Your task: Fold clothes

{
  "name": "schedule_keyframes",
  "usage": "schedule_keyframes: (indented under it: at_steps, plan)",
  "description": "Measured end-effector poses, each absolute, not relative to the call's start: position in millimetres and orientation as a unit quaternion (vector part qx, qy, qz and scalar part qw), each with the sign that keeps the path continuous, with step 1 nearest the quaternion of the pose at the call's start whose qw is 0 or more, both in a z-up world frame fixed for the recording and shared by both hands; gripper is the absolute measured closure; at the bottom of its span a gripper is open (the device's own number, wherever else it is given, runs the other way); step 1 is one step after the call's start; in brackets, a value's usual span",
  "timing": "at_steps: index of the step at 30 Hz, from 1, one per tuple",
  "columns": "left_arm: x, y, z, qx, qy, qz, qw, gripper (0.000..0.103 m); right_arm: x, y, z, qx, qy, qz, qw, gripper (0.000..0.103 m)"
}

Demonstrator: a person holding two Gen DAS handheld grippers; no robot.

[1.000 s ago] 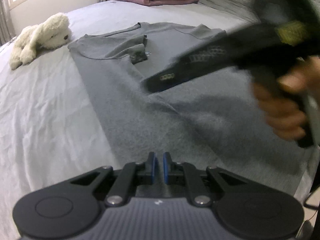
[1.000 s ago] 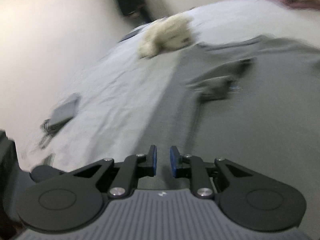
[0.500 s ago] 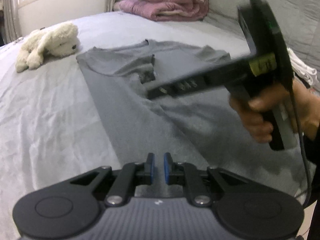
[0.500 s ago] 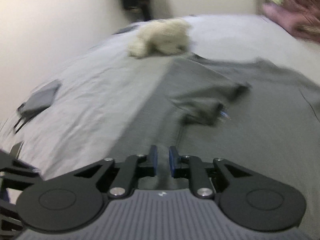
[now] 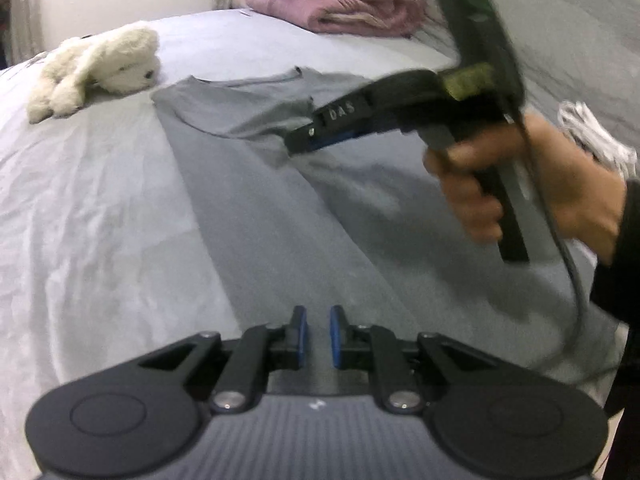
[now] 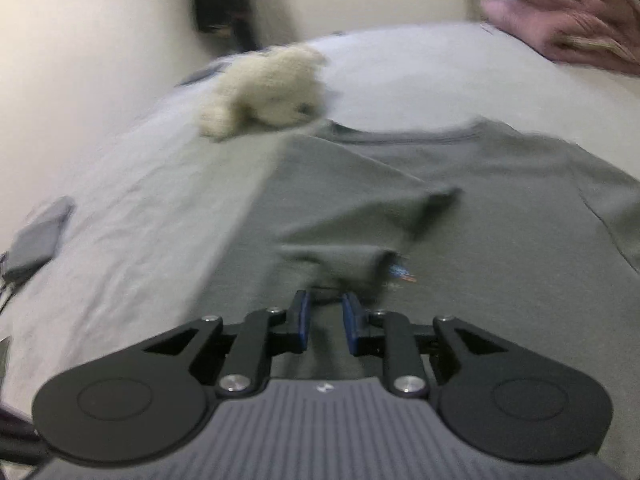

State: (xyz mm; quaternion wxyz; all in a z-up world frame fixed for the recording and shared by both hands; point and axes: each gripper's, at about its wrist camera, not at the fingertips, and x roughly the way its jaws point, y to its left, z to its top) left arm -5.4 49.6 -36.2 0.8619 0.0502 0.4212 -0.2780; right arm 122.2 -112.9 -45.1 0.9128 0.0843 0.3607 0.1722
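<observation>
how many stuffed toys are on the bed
1. The white plush toy lies on the sheet just off the grey t-shirt's shoulder corner, opposite the pink blanket pile. Others could be out of frame.

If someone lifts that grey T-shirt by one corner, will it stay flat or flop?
Probably flop: the T-shirt already lies creased, its sleeve folded over and slumped. It looks thin and light, so it should drape, and may drag across the bedsheet.

Right gripper (image 5: 294,148): swung up from low across the shirt (image 5: 280,216), tips now beside the folded sleeve (image 6: 340,220).
Right hand (image 5: 520,192): fully in view, upright.
Left gripper (image 5: 316,336): pads slightly wider apart, nothing between.
</observation>
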Motion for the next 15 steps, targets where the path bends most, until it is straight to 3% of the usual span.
schedule_keyframes:
  at_steps: [3, 6, 7, 8, 15]
  plan:
    - [-1, 51, -39, 0.065, 0.422, -0.262, 0.866, 0.090, 129, -102, -55, 0.074, 0.379, 0.175, 0.906, 0.074]
    - [6, 59, -42, 0.067, 0.427, -0.236, 0.871, 0.090, 133, -107, -63, 0.071, 0.398, 0.139, 0.904, 0.078]
    - [8, 63, -41, 0.056, 0.427, -0.235, 0.872, 0.090, 128, -110, -58, 0.078, 0.395, 0.133, 0.906, 0.074]
    - [9, 66, -39, 0.050, 0.423, -0.236, 0.874, 0.090, 119, -111, -51, 0.079, 0.386, 0.131, 0.910, 0.069]
    - [7, 63, -33, 0.038, 0.414, -0.257, 0.872, 0.090, 35, -88, -26, 0.023, 0.363, 0.234, 0.902, 0.070]
